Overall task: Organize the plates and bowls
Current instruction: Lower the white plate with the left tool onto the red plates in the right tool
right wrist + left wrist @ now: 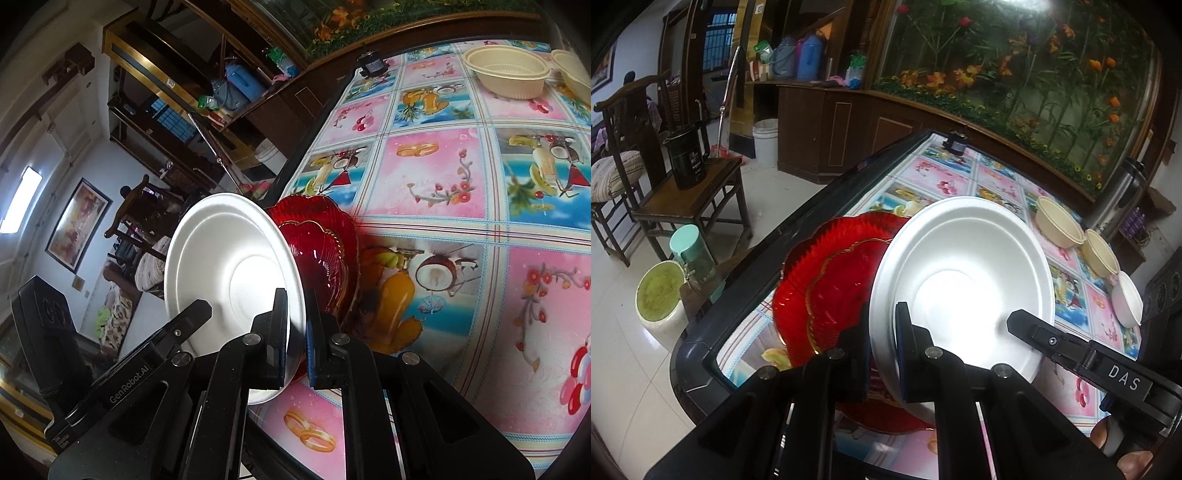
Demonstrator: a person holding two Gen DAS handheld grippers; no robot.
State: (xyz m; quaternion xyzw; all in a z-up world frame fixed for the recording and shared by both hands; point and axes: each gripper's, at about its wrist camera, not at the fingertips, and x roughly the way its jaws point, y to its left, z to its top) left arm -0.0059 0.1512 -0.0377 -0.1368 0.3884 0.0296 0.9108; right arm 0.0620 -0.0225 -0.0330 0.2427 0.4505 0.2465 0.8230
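Note:
A white foam plate (pixel 960 280) hangs tilted over the near left corner of the table. My left gripper (pixel 882 332) is shut on its near rim. My right gripper (pixel 297 306) is shut on the rim of the same plate (pixel 229 258). One of the right gripper's fingers (pixel 1027 326) shows in the left wrist view, across the plate's right side. Under and behind the white plate a large red glass plate (pixel 812 266) lies on the table, with a smaller gold-edged red plate (pixel 317 254) on it. Two cream bowls (pixel 1058 225) (pixel 1102 256) and a white bowl (pixel 1128 299) stand at the table's right.
The table (pixel 436 177) has a bright fruit-print cloth and a dark raised edge (pixel 798 221). A steel thermos (pixel 1123 192) stands beyond the bowls. Left of the table are a green-lidded bottle (pixel 690 251), a wooden chair (pixel 690 199) bearing a black jug, and a white bucket (pixel 764 140).

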